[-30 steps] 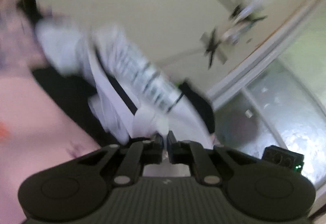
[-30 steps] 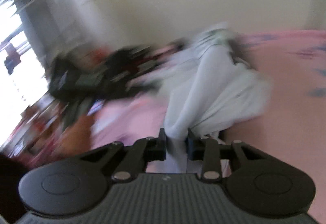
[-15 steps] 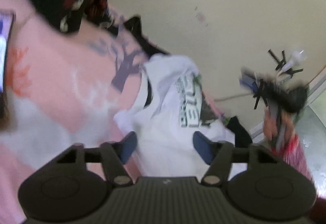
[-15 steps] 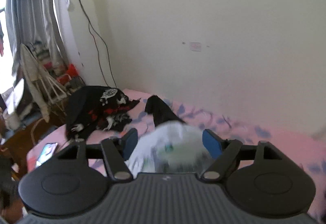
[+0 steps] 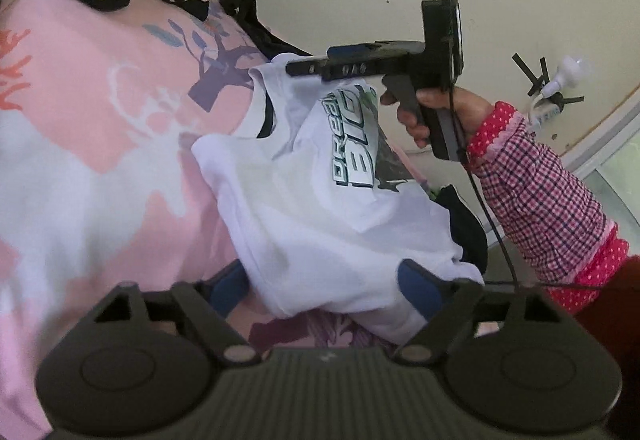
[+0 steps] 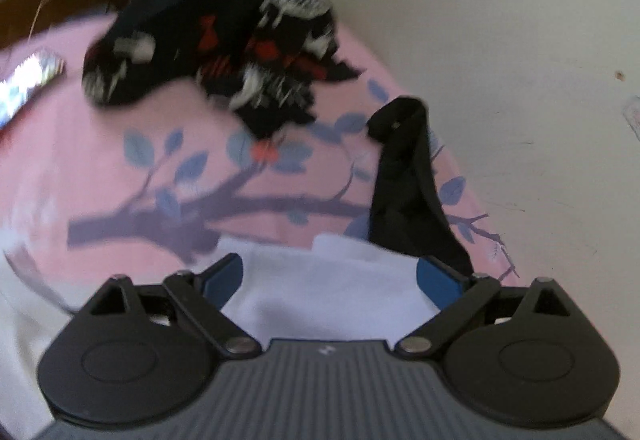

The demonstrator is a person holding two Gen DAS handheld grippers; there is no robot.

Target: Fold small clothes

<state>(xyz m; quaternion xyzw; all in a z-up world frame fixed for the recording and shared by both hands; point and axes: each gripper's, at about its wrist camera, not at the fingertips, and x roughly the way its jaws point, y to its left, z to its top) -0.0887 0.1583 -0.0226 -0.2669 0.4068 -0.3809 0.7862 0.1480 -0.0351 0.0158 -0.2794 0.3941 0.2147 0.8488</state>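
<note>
One white shirt point(image 5: 320, 208) lay on one pink bed point(image 5: 100, 128). Two sets of tongs were in view: the left tongs point(image 5: 324, 288) and the right tongs point(image 6: 330, 278), each with two blue pads, four pads in all. One hand point(image 5: 444, 112) showed, with one checked sleeve point(image 5: 544, 192). One patterned black garment point(image 6: 224, 52) lay in a heap; one plain black garment point(image 6: 408, 192) lay near the wall, and one more dark piece point(image 5: 466, 232) beside the shirt's far edge. One phone point(image 6: 28, 88), blurred, lay at the bed's edge. One white plug point(image 5: 568, 74) sat on the wall.
</note>
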